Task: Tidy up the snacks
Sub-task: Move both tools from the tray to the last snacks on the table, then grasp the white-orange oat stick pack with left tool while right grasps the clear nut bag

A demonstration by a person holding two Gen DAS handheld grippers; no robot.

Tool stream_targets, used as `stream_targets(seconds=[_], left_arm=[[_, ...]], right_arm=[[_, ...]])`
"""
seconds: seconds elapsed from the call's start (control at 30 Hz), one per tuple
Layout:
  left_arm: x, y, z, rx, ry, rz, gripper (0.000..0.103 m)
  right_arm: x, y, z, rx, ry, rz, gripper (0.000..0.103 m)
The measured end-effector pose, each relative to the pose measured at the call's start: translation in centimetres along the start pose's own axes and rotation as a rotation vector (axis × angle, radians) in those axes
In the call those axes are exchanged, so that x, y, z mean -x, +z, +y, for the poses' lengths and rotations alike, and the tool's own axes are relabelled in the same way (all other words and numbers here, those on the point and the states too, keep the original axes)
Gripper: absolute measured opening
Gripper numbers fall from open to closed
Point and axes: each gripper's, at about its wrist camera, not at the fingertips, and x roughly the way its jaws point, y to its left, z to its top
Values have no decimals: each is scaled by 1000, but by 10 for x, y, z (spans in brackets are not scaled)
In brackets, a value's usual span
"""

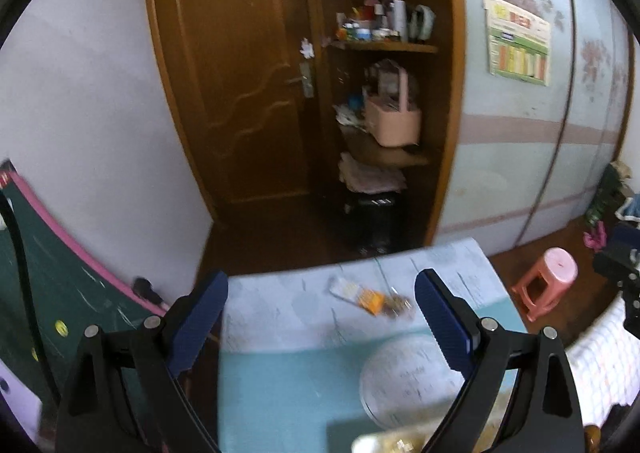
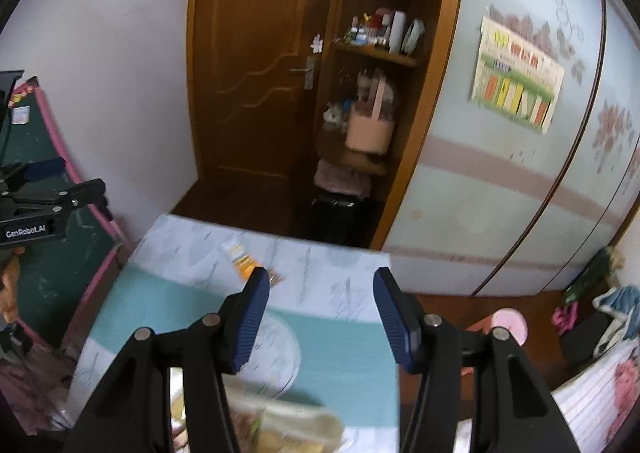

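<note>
Both grippers hover above a small tabletop covered in a pale blue and teal cloth, and both are blurred by motion. The left gripper has its blue-padded fingers spread wide with nothing between them. The right gripper is likewise wide open and holds nothing.

Just beyond and slightly below both sets of fingers sits a round white plate, seen in the right wrist view as a pale disc partly behind that gripper's left finger. At the near edge of the tabletop, beneath the fingers, lies a tray or bag of yellowish snacks, too blurred to identify.

Farther out, toward the far edge of the tabletop, lies a small orange and white snack packet, also visible from the right. Its long axis runs diagonally, from far-left to near-right. A brownish snack lies touching or just beside its near end.

The packet sits ahead of the left gripper, between its fingers in view, and ahead and to the left of the right gripper. Which gripper is nearer is hard to judge; the left appears better lined up.

Behind the tabletop are a brown door and open shelves.
</note>
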Motion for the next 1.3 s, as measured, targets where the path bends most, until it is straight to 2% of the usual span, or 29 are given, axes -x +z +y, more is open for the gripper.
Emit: stream_targets(seconds=[0.13,0.23,0.37,0.5,0.73,0.8,0.93,1.03,1.1,1.3], left_arm=[[-42,38,1,-1,94,32,94],[-86,54,3,31,109,101,94],[-165,56,-1,6,181,198,94],[-249,33,-6,20,176,342,94],[-358,-24,-29,-31,184,542,94],[-379,-39,-34,-43,180,587,94],[-405,-59,-41,-69,175,624,94],[-415,-66,-42,-56,155,646,94],[-422,-70,-43,-35,136,657,94],[-441,-86,-51,61,73,693,94]], right_arm=[[-43,39,-6,8,-34,29,55],[-85,59,-12,-24,12,73,55],[-157,69,-9,-21,58,137,55],[-227,52,11,13,131,237,55],[-344,-12,72,92,290,444,55],[-368,-28,87,107,328,496,55],[-405,-52,111,127,391,584,55],[-417,-67,119,165,376,608,54],[-422,-73,114,164,388,623,45],[-419,-81,75,67,410,611,44]])
